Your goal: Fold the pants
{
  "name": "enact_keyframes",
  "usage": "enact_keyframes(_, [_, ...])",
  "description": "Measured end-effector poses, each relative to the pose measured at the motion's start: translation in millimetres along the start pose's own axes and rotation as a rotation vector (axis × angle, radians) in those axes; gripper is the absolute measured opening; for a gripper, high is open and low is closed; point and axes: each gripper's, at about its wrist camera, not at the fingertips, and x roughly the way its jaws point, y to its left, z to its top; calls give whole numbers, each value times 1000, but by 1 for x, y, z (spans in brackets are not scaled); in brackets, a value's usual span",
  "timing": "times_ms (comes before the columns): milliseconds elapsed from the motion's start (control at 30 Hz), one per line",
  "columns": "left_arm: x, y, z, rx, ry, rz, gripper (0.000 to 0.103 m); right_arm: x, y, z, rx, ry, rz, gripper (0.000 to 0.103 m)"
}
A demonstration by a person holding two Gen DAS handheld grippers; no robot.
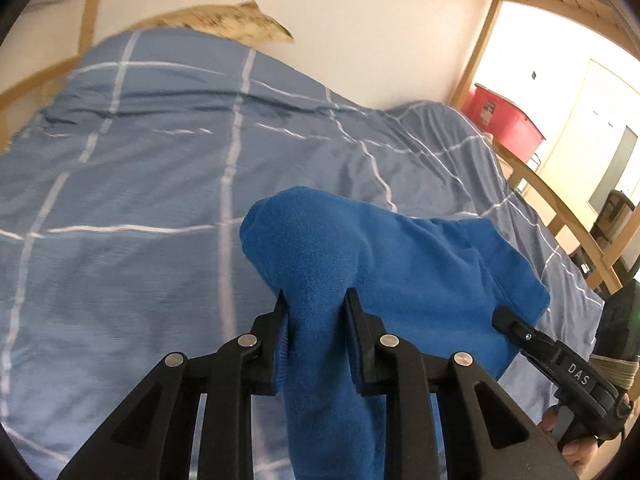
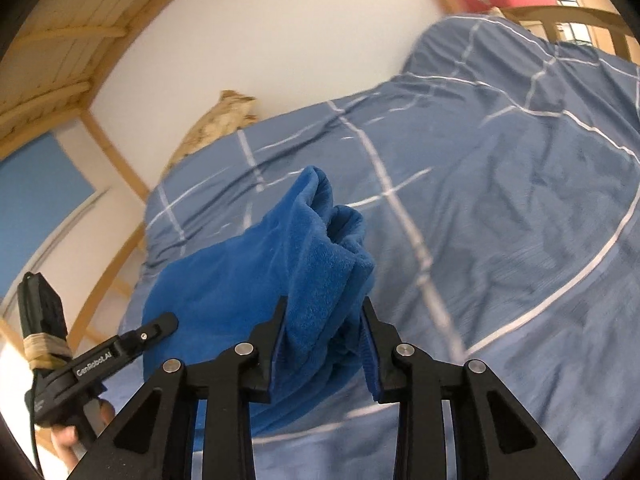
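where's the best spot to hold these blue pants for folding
Grip them at the bunched top edge, one gripper at each end, coming from above. Both already do: the left gripper and right gripper each pinch a thick gather of the pants, so the cloth hangs between them over the bed.

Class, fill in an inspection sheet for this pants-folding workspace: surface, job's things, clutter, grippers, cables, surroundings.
Surface: blue duvet with white grid lines, rumpled.
Job's things: bright blue fleece pants, bunched, held up between both grippers.
Clutter: nothing seen on the duvet.
Grippers: left gripper shut on pants; right gripper shut on pants.
Cables: thin black cable hanging beside the left gripper's handle.
Surroundings: wooden bed frame, white wall, red storage bin.
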Motion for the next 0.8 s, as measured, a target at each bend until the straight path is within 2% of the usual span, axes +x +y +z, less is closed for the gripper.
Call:
enact_keyframes(233, [-78,84,-3,43,-44,134,24,2,93,-41,-53,23,83,33])
enact_keyframes(467, [-125,176,-6,96,-53,250,24,33,185,-93,-100,74,160,32])
enact_keyframes(600, [-136,229,-8,112,-58,326,24,62,235,-119,-141,100,189,32])
enact_keyframes(800, [-133,306,-10,92,-37,388,24,110,300,-158,-186,124,202,32])
